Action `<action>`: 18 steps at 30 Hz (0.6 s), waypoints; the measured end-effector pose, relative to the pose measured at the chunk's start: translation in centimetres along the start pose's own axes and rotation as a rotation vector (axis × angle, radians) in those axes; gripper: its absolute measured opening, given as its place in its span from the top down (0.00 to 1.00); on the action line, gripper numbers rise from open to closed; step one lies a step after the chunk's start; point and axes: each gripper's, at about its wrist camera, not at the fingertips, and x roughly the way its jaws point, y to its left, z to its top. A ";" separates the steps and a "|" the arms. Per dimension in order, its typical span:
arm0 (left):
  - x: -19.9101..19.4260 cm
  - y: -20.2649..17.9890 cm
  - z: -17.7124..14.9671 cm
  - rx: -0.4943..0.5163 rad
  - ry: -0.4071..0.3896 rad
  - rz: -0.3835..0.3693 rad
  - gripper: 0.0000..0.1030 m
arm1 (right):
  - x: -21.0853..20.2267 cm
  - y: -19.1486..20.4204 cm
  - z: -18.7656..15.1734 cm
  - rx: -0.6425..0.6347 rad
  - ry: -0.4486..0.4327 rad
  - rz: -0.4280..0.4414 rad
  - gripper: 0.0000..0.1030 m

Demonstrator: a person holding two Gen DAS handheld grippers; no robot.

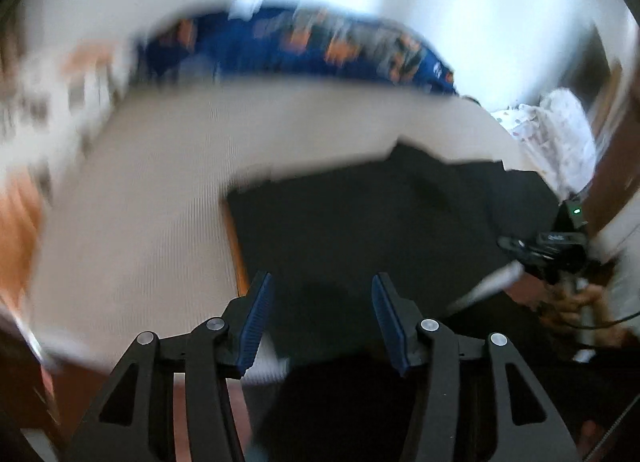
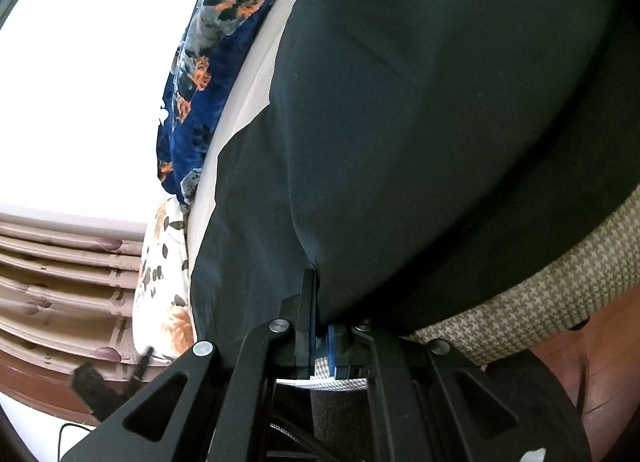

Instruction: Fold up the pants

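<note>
Lying flat on a beige woven bed cover (image 1: 160,190), the black pants (image 1: 360,222) spread ahead of both jaws. Right gripper (image 2: 318,302): jaws pinching the pants' near edge. Left gripper (image 1: 320,318): jaws spread, empty, above the fabric. Blue patterned blanket (image 2: 208,62) beyond.

The dark, near-black smooth-fabric pants (image 1: 360,222) lie spread flat on a beige woven bed cover (image 1: 160,182), one straight edge running along the cover's side. In the right wrist view the pants (image 2: 420,122) show a long seam and a soft crease, their near edge lifted off the cover.
</note>
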 end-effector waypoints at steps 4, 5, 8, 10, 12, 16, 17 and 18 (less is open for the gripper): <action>0.8 5.4 -1.9 -0.219 0.112 -0.112 0.49 | 0.1 -0.2 0.0 0.010 0.001 0.015 0.96; 1.1 6.2 -2.2 -0.258 0.128 -0.148 0.49 | 0.1 -0.2 -0.1 0.011 0.000 0.016 0.96; 3.2 7.4 -2.9 -0.367 0.205 -0.269 0.49 | 0.0 -0.3 0.0 0.008 0.001 0.015 0.96; 4.5 7.4 -3.3 -0.406 0.241 -0.316 0.49 | 0.0 -0.3 -0.1 0.010 -0.001 0.014 0.96; 5.3 6.8 -3.3 -0.391 0.258 -0.349 0.49 | 0.0 -0.3 0.0 0.005 0.000 0.012 0.96; 4.7 5.4 -2.6 -0.332 0.204 -0.265 0.82 | -0.1 -0.3 0.0 0.002 -0.001 0.006 0.96; 4.2 5.2 -2.3 -0.320 0.184 -0.244 0.85 | -0.1 -0.4 0.0 0.000 -0.002 0.006 0.96; 3.9 5.2 -2.0 -0.322 0.168 -0.231 0.86 | -0.1 -0.3 0.0 0.002 -0.003 0.005 0.96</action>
